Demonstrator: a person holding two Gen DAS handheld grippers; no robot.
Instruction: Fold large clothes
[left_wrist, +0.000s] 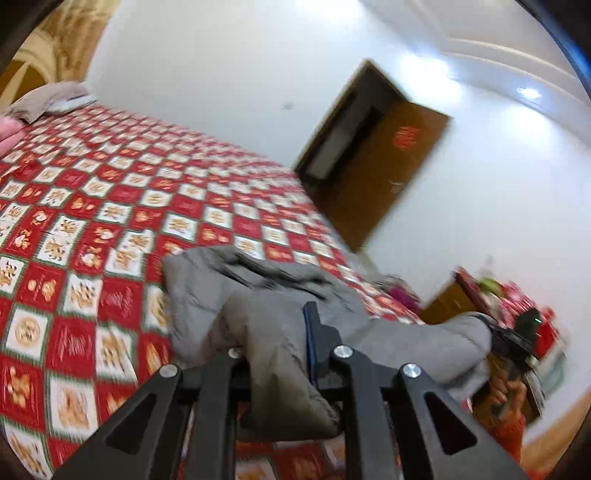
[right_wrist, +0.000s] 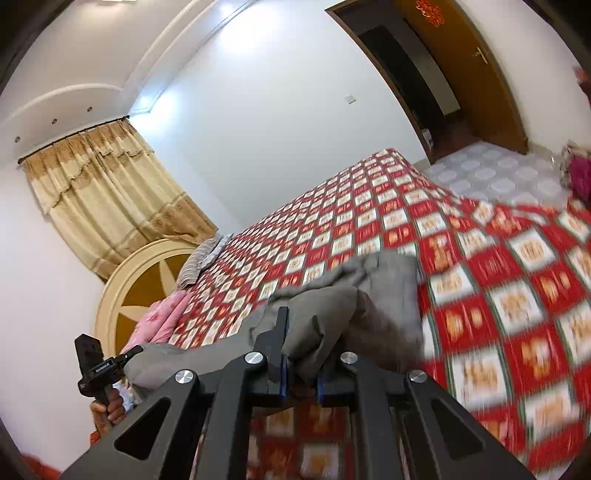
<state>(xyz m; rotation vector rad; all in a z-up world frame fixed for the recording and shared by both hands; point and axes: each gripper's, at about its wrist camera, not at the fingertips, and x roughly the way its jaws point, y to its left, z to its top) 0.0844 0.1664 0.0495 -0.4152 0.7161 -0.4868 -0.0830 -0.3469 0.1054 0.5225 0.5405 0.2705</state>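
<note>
A grey padded garment (left_wrist: 207, 295) hangs bunched over a bed with a red and white checked cover (left_wrist: 110, 192). My left gripper (left_wrist: 273, 332) is shut on one fold of it; the cloth drapes over the left finger and hides it. At the right, my right gripper (left_wrist: 493, 330) pinches the garment's other end, with a hand (left_wrist: 506, 391) below it. In the right wrist view my right gripper (right_wrist: 306, 332) is shut on the grey garment (right_wrist: 388, 280) above the bed cover (right_wrist: 480, 258). My left gripper (right_wrist: 127, 356) grips the stretched edge at the lower left.
A brown door (right_wrist: 461, 74) stands open beyond the bed's far end, with a pale tiled floor (right_wrist: 498, 177) before it. A round headboard (right_wrist: 136, 288), a pink quilt (right_wrist: 162, 317), a striped pillow (right_wrist: 203, 258) and a beige curtain (right_wrist: 103, 192) are at the left. A wooden cabinet (left_wrist: 447, 302) stands beside the bed.
</note>
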